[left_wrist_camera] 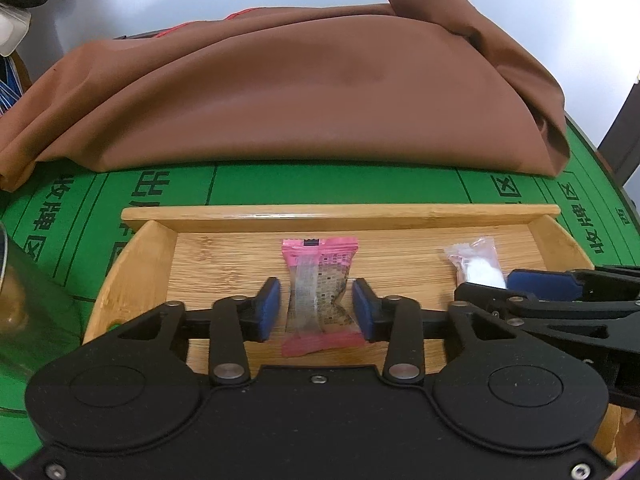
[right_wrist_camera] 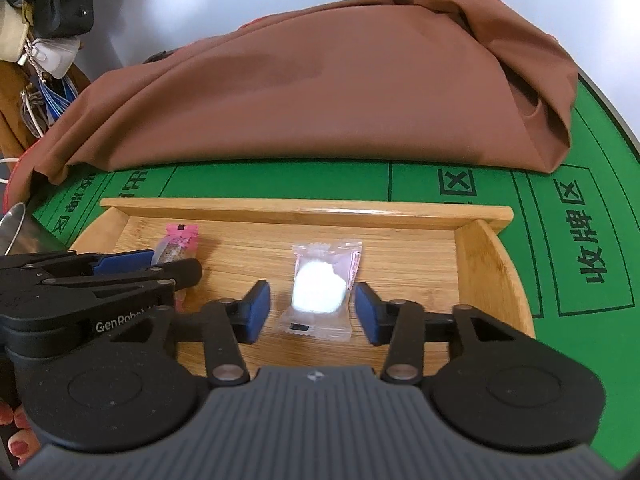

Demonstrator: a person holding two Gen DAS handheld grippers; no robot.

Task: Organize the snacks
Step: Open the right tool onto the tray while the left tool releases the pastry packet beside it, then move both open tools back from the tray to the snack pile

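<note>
A pink-ended snack packet (left_wrist_camera: 320,296) lies on the bamboo tray (left_wrist_camera: 340,216). My left gripper (left_wrist_camera: 316,308) is open, its blue pads either side of the packet, close but apart from it. A clear packet with a white sweet (right_wrist_camera: 320,288) lies on the same tray (right_wrist_camera: 304,210). My right gripper (right_wrist_camera: 312,308) is open around it, pads not touching. Each gripper shows in the other's view: the right one (left_wrist_camera: 532,284) beside the clear packet (left_wrist_camera: 476,264), the left one (right_wrist_camera: 132,264) over the pink packet (right_wrist_camera: 178,244).
A brown cloth (left_wrist_camera: 300,92) is heaped on the green felt table (left_wrist_camera: 336,184) just behind the tray. A metal container (right_wrist_camera: 16,228) stands left of the tray. Clutter with cables (right_wrist_camera: 36,48) sits at the far left. The table's rim (right_wrist_camera: 612,96) curves on the right.
</note>
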